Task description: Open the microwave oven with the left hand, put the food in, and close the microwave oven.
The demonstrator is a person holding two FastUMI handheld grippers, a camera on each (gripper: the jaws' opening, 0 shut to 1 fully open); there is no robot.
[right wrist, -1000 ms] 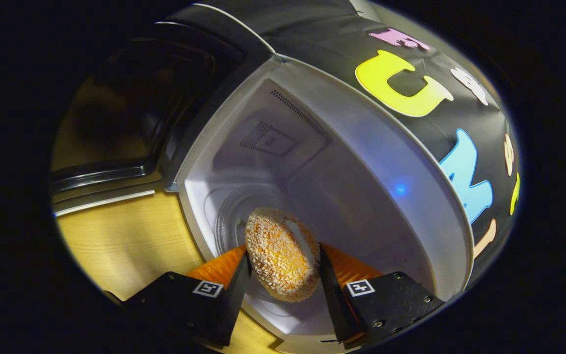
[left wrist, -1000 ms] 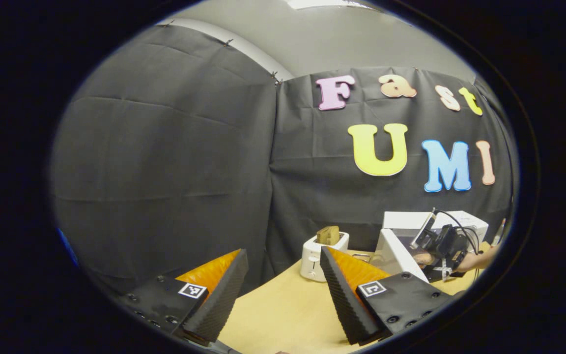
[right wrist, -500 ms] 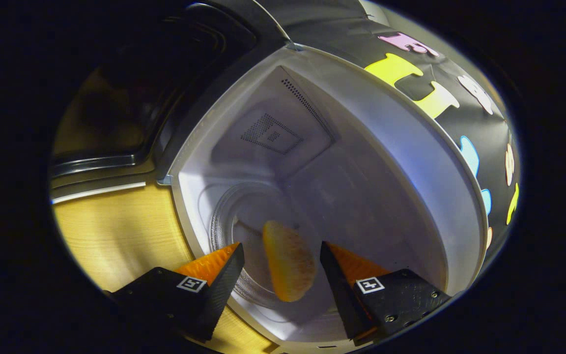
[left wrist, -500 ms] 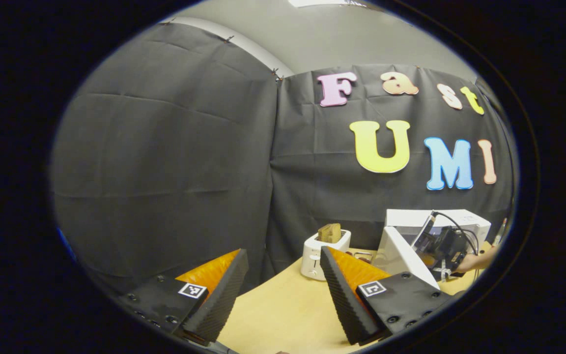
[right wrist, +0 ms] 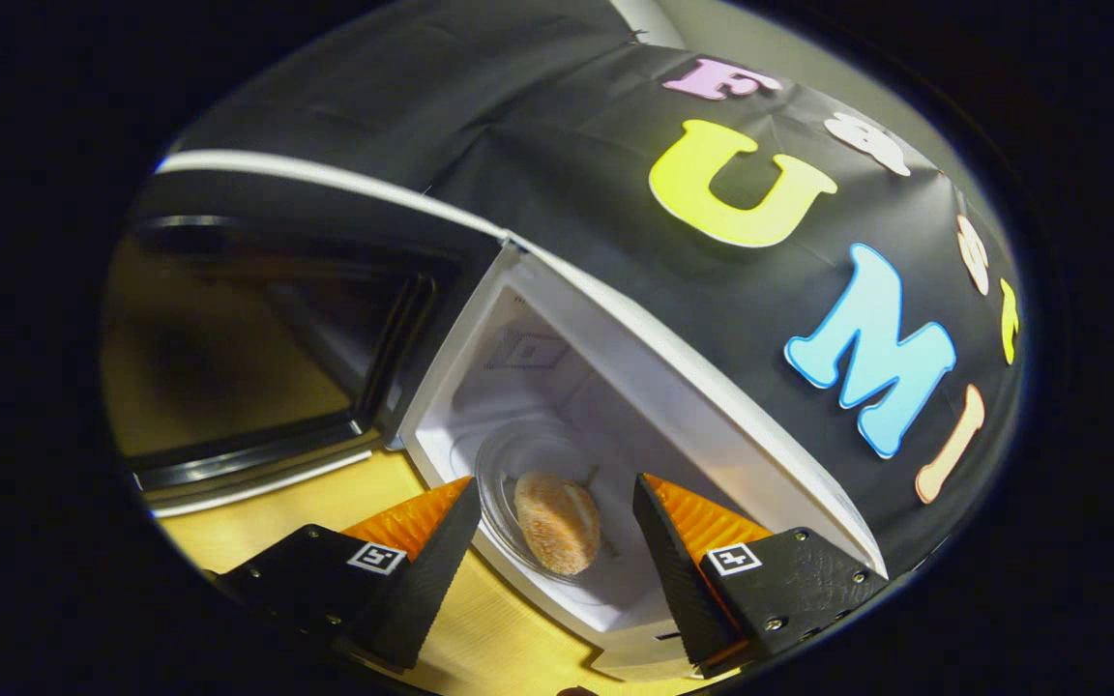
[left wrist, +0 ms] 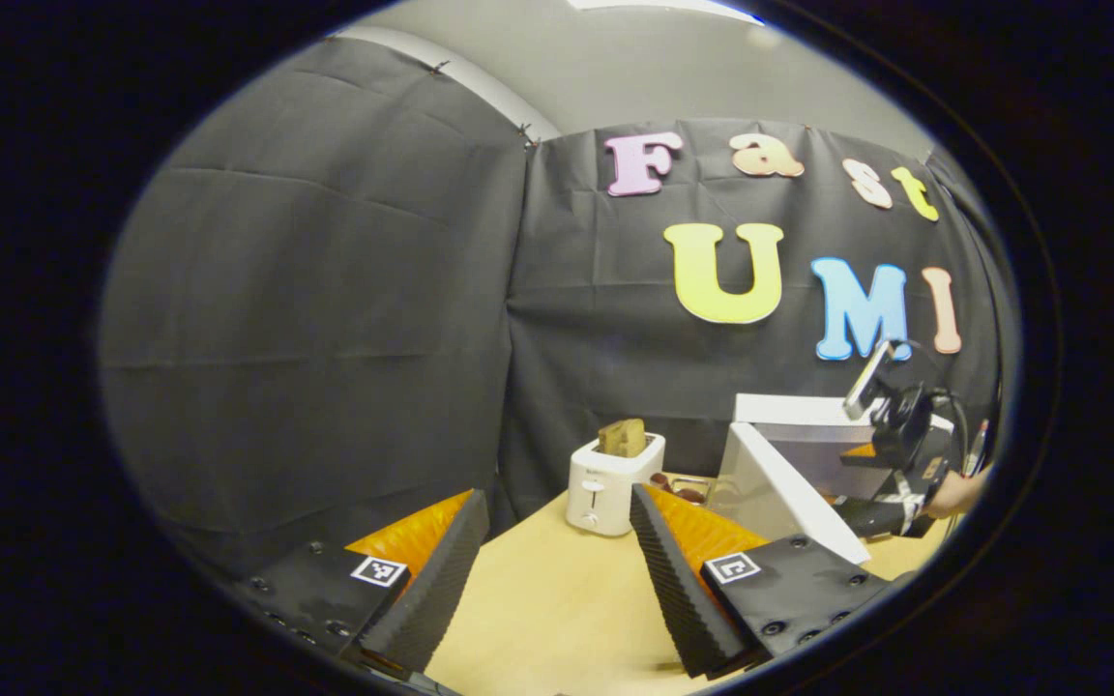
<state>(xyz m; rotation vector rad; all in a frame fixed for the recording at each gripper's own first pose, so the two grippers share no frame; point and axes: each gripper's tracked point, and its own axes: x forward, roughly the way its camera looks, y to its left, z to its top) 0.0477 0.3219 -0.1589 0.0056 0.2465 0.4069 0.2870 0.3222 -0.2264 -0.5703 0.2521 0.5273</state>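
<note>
Microwave oven [right wrist: 673, 387]: white, standing on the wooden table [right wrist: 325, 503], its door [right wrist: 267, 329] swung wide to the left.
Writing: none legible on the oven or the toaster; square printed markers sit on each gripper's finger mounts.
Toaster [left wrist: 610, 481]: white, near the table's far edge, left of the oven, a slice of bread [left wrist: 622, 437] standing in its slot.
Glass turntable [right wrist: 509, 483]: lies on the cavity floor and carries the food.
Food [right wrist: 557, 522]: a crumbed oval patty, long axis running from near the opening toward the back.
Left gripper [left wrist: 557, 570]: jaws wide, holding nothing, above the table.
Right gripper [right wrist: 552, 570]: jaws wide, empty, just outside the opening; in the left gripper view [left wrist: 891, 454] it hangs before the oven.
</note>
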